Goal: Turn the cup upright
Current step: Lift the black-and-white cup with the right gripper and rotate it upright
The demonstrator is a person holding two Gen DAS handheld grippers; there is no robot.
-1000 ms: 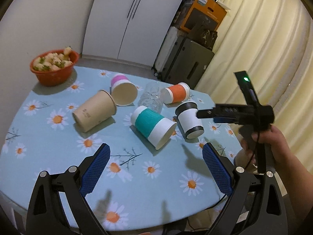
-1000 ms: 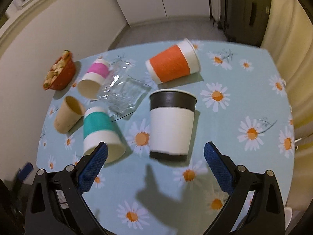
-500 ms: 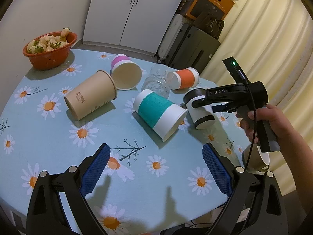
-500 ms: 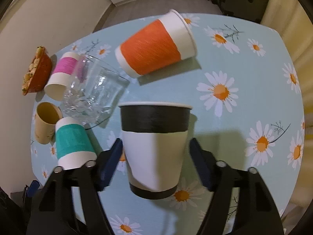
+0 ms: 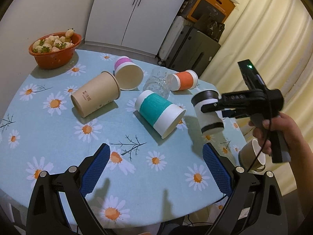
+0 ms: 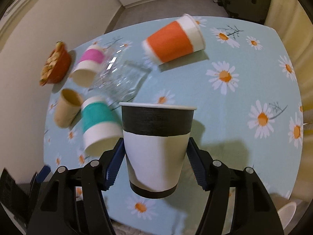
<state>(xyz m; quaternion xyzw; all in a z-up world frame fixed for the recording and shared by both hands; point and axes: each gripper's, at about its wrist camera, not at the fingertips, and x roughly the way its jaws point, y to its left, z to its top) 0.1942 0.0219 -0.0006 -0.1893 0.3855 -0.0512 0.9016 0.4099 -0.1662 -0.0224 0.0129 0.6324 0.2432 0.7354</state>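
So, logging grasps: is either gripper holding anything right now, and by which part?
The right gripper grips the black-and-white paper cup by its white middle wall. The left gripper holds nothing.

Two wrist views over one table (image 5: 58, 129)

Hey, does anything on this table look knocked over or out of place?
Yes. Four paper cups lie tipped on the table: tan cup, pink cup, teal cup, orange cup. A glass lies among them.
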